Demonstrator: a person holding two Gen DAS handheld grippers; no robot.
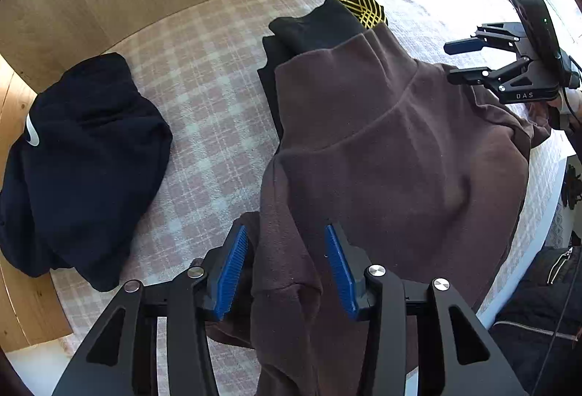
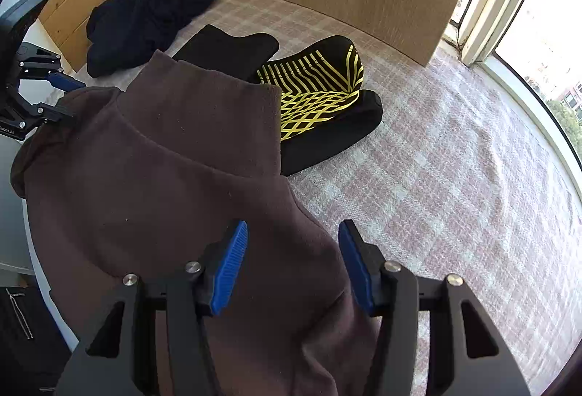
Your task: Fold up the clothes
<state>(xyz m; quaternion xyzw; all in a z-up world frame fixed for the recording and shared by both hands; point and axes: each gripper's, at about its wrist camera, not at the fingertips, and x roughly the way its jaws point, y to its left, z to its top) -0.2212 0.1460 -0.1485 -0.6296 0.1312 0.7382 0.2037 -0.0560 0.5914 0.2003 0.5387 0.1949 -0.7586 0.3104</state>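
The brown garment (image 1: 400,148) lies spread on the checked bed cover (image 1: 203,112), its ribbed band end pointing away toward the wooden panel and its long axis running from that band back under both claws. The left claw (image 1: 287,268) hangs over the garment's near left edge with its jaws partly open; a fold of brown cloth sits between the blue pads (image 1: 232,272), but the pads do not seem to press on it. The right claw (image 2: 293,268) stands about as wide over the near right edge, cloth under and between its fingers, again with no clear pinch. So each claw is nearest its own side of the cloth, which suits a fold along the long axis. A black and yellow patterned piece (image 2: 320,97) lies just beyond the band, partly overlapped, and a dark heap (image 1: 80,170) sits apart to the left. The garment's near end is hidden beneath the claws
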